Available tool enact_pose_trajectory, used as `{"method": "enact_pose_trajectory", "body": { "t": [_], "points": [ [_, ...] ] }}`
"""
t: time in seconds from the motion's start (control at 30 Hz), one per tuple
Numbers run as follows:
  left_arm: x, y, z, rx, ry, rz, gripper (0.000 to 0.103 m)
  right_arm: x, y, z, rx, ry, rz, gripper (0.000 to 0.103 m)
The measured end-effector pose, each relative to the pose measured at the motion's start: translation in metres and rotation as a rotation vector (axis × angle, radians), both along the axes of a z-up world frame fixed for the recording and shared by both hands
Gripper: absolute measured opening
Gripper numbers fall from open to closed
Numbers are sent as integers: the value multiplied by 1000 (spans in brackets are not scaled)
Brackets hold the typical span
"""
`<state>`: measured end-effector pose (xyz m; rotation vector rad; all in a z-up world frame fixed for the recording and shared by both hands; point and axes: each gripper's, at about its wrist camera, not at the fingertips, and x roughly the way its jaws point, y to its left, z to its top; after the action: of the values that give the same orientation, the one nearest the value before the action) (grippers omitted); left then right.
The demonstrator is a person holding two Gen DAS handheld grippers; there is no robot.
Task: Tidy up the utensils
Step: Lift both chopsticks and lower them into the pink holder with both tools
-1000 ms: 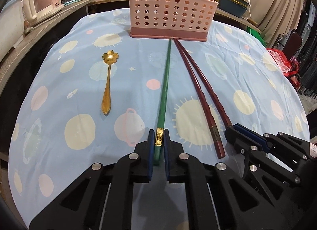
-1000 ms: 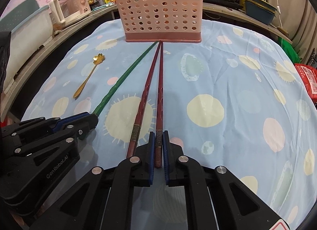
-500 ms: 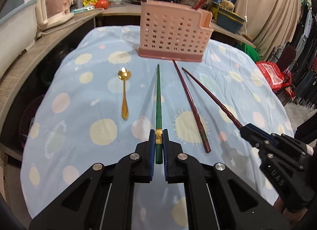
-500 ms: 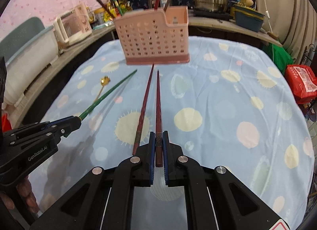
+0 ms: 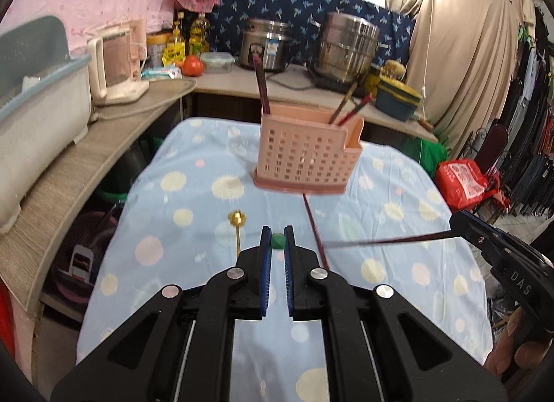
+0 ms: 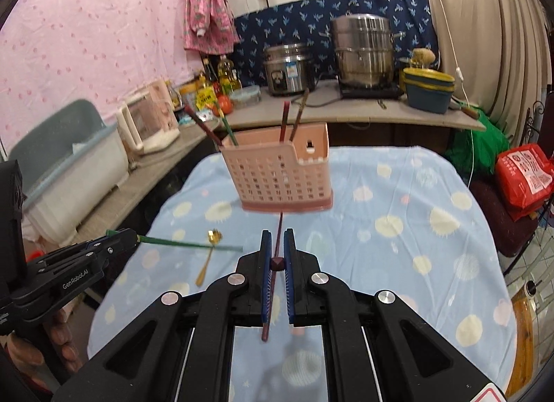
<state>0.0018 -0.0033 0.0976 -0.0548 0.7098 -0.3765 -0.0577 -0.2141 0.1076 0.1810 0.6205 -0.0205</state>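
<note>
My left gripper (image 5: pixel 277 241) is shut on a green chopstick (image 5: pixel 277 241), seen end-on here; in the right wrist view the green chopstick (image 6: pixel 187 244) is held level above the table. My right gripper (image 6: pixel 276 256) is shut on a dark red chopstick (image 6: pixel 276 264), which the left wrist view shows as a blurred bar (image 5: pixel 387 239) raised in the air. A second dark red chopstick (image 5: pixel 313 225) lies on the tablecloth before the pink perforated utensil basket (image 5: pixel 304 156), which holds several chopsticks. A gold flower-headed spoon (image 5: pixel 237 228) lies left of centre.
The table has a light blue spotted cloth (image 6: pixel 398 228). A wooden counter (image 5: pixel 69 166) runs along the left with a white bin and a kettle. Steel pots (image 6: pixel 360 52) and bowls stand on the back counter. A red bag (image 6: pixel 523 173) sits at the right.
Both grippers have risen well above the table with their chopsticks, which now point level rather than down at the cloth. The basket, spoon and second red chopstick stay put.
</note>
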Motion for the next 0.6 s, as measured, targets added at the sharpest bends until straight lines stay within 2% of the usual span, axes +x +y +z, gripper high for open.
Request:
{"method": "enact_pose_trajectory", "body": {
  "t": [0.23, 0.6],
  "points": [
    [18, -1, 40, -24, -83, 5, 7, 14, -4, 43, -30, -88, 1, 7],
    [49, -16, 96, -33, -201, -7, 7, 52, -16, 94, 0, -174, 3, 7]
  ]
}}
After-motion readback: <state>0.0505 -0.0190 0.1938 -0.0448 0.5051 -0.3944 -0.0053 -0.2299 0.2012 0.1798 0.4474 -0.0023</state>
